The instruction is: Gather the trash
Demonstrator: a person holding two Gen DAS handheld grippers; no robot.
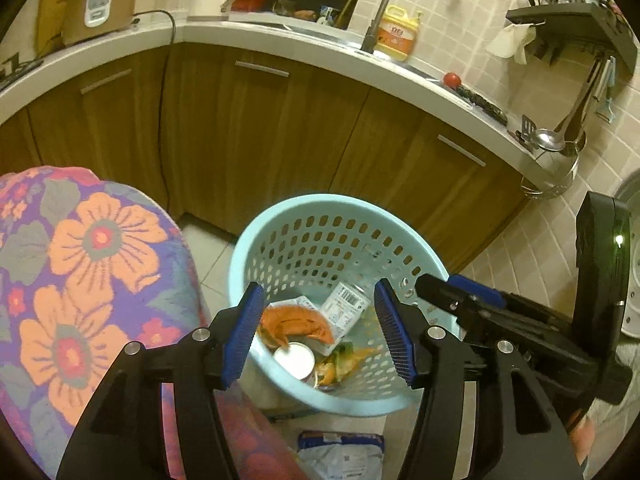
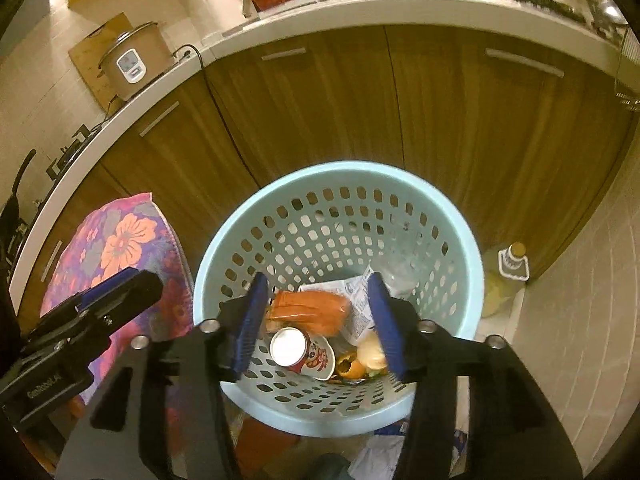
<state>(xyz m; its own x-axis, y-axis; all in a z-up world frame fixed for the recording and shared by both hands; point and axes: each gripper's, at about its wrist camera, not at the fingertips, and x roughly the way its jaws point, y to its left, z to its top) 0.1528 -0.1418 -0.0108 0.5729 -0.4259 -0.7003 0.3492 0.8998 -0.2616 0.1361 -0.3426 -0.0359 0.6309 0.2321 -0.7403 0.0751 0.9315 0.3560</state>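
Observation:
A light blue perforated trash basket (image 1: pixel 256 236) stands on the floor by the wooden cabinets; it also shows in the right wrist view (image 2: pixel 224 240). Inside lie an orange wrapper (image 1: pixel 296 320) (image 2: pixel 308 308), a red can with a white top (image 1: pixel 295 360) (image 2: pixel 288 346), a white labelled packet (image 1: pixel 344 308) (image 2: pixel 358 300) and fruit peel (image 1: pixel 340 360) (image 2: pixel 352 366). My left gripper (image 1: pixel 320 336) is open and empty above the basket. My right gripper (image 2: pixel 318 324) is open and empty above it too, and shows at the right of the left wrist view (image 1: pixel 460 292).
A blue and white wrapper (image 1: pixel 340 452) lies on the floor in front of the basket; crumpled packaging (image 2: pixel 384 456) shows there in the right wrist view. A floral cushion (image 1: pixel 80 280) (image 2: pixel 124 248) is left of the basket. A bottle (image 2: pixel 508 272) stands at its right. Counter and cabinets (image 1: pixel 260 120) are behind.

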